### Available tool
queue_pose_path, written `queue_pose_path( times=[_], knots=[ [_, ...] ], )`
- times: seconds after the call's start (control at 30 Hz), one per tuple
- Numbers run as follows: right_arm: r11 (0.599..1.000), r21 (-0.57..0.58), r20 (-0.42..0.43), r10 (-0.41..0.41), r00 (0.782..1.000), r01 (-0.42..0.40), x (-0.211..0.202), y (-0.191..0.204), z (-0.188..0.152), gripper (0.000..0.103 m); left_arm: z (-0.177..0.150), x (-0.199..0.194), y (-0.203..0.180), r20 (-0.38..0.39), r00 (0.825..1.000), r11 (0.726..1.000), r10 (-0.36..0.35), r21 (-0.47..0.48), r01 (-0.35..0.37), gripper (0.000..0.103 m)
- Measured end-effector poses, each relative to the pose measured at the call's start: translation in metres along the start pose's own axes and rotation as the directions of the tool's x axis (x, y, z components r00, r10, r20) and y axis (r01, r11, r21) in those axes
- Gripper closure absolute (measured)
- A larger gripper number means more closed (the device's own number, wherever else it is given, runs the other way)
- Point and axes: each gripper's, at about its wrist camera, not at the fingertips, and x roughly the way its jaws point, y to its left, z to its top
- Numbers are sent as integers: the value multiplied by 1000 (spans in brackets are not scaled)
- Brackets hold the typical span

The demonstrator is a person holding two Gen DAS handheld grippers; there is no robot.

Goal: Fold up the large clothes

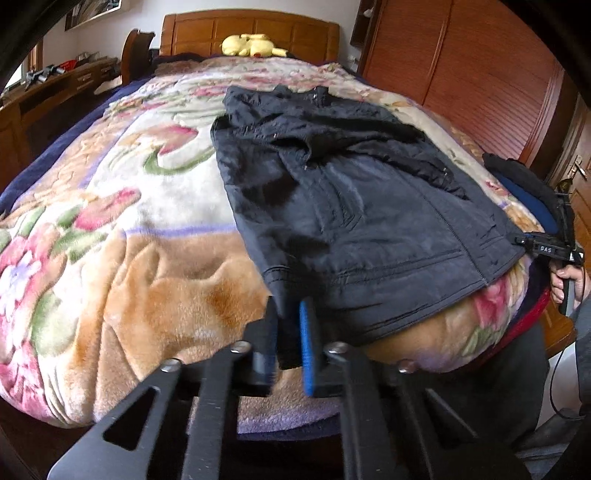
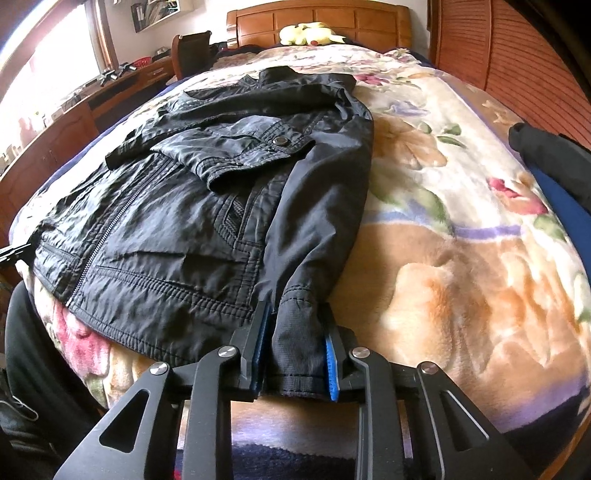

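A dark navy jacket (image 1: 351, 206) lies flat on the floral blanket (image 1: 110, 221), collar toward the headboard, with one sleeve folded across its chest. In the left wrist view my left gripper (image 1: 290, 306) is shut on the jacket's near hem corner, the cloth pinched between the black and blue pads. In the right wrist view the jacket (image 2: 177, 221) fills the left half. My right gripper (image 2: 295, 314) is shut on the sleeve cuff (image 2: 295, 350) at the near edge of the bed. From the left wrist view the right gripper (image 1: 546, 247) sits at the jacket's far hem corner, held by a hand (image 1: 565, 280).
A yellow plush toy (image 1: 251, 45) rests by the wooden headboard (image 1: 251, 29). A wooden wardrobe (image 1: 480, 74) runs along the right side, a desk (image 1: 55, 85) along the left. Dark and blue clothes (image 2: 554, 162) are piled at the bed's right edge.
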Motion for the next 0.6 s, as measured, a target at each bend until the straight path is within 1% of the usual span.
queue_pose_path(
  times=[0.07,0.2,0.27,0.43,0.6],
  knots=[
    [1000,-7,14,-1,1000,1,-5,3,2,87,6,-12,-2,45,999,1000,-6,1,6,96],
    [1000,0,104,2,995,-2,-31,8,11,91,23,-43,-14,134,991,999,-8,36,4,97],
    [1000,7,152,25,988,-26,-47,11,17,91,31,-53,-19,163,987,999,-14,54,5,97],
    [998,11,257,57,965,-62,-91,20,31,92,50,-88,-32,242,970,995,-27,95,4,98],
    [996,-1,354,79,932,-84,-146,27,36,93,61,-135,-39,317,948,992,-27,124,-13,98]
  ],
)
